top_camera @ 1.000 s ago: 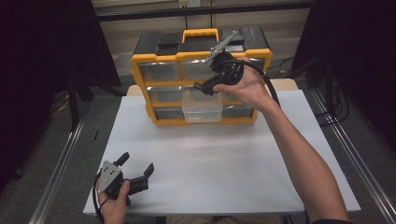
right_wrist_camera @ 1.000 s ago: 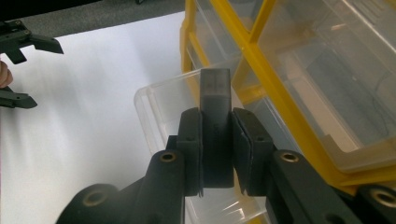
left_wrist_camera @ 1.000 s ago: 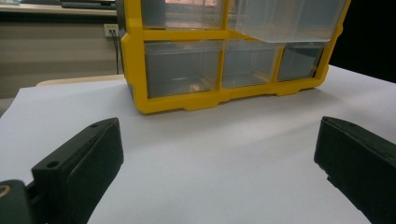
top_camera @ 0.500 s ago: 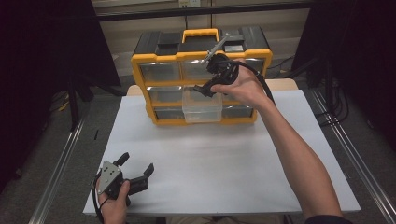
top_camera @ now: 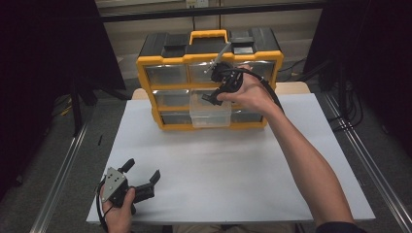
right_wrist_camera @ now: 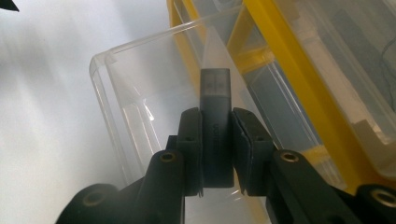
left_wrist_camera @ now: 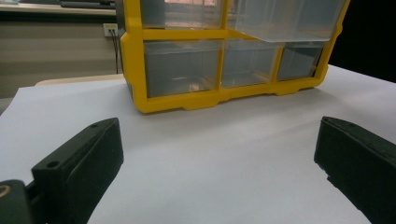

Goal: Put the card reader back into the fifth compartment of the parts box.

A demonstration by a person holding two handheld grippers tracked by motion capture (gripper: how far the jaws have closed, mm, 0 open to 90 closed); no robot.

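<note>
Stick (right_wrist_camera: 215,121) clamped between right gripper (right_wrist_camera: 215,140) jaws, above drawer (right_wrist_camera: 140,93).

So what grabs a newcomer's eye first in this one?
The yellow-and-black drawer cabinet at the table's far edge, with one clear drawer pulled out of its middle. Right above that drawer, the right claw is shut on a small dark grey block, tip pointing into the drawer. The left claw rests open at the near left of the white table.
</note>
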